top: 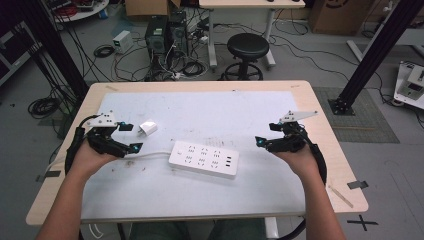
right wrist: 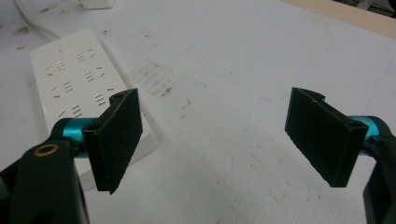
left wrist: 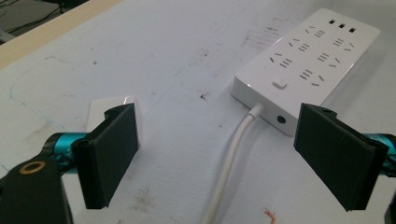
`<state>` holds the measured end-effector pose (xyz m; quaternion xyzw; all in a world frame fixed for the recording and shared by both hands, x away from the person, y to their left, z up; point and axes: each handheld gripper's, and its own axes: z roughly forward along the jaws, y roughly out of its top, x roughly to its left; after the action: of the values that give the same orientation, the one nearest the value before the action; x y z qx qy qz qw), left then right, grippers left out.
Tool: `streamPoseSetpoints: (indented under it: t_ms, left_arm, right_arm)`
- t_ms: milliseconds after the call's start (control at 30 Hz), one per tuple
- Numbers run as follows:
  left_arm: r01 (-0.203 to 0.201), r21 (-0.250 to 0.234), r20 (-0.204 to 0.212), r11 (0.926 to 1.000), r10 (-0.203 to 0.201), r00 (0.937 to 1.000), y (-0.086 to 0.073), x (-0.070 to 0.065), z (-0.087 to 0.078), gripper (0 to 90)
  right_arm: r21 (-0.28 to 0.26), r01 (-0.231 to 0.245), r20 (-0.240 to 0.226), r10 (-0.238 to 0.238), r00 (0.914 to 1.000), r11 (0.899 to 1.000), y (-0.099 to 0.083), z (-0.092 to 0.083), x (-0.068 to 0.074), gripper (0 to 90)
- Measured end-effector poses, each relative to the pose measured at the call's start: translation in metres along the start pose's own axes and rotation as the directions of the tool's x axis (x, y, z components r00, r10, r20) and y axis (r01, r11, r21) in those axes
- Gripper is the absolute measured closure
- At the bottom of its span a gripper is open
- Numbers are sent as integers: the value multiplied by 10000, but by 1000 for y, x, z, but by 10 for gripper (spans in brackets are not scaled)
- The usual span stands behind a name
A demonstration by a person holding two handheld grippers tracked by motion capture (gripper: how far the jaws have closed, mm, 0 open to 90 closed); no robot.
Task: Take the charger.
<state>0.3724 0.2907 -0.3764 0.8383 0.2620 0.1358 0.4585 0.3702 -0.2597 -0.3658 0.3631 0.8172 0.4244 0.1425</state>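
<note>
You hold both grippers' fingers spread and empty either side of the white rectangular plastic power strip [top: 203, 159]; judged pre-grasp: next, take the small white plug adapter [top: 147, 128] beyond its corded end.

Hand-held grippers [top: 129, 137] blk, teal joints, brass screws, grey top plates.

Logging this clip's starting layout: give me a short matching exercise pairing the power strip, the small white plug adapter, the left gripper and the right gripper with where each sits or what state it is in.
Things:
1. power strip
2. small white adapter
3. left gripper
4. right gripper

Places or states:
A. open and holding nothing, held at the right side of the mat
B. lying flat near the middle of the mat, white cable leading off to the left
C. open, with the white cable running between its jaws in its own view
D. on the mat just beyond the left gripper

Pairs: 1-B, 2-D, 3-C, 4-A
</note>
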Motion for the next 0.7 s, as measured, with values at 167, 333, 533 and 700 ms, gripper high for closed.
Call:
streamPoseSetpoints:
  t_ms: [167, 333, 533, 700]
  left_arm:
    - [65, 0, -240, 10000, -65, 9997, 2, 1, 2, 139]
    - [221, -135, -646, 9997, -229, 9976, 4, 8, 6, 139]
    - [439, 67, -987, 9990, -430, 9942, 5, 21, 16, 139]
    - [515, 472, -1248, 9976, -453, 9911, 12, 33, 29, 139]
  right_arm:
    - [8, -83, 36, 83, 10000, 10000, 1, -1, 1, 194]
    - [30, 58, -1, -58, 10000, 10000, 3, 1, 4, 194]
    - [40, 268, 69, -268, 9996, 9996, 4, 2, 9, 194]
    - [112, 247, 151, -249, 9996, 9996, 4, 4, 12, 194]
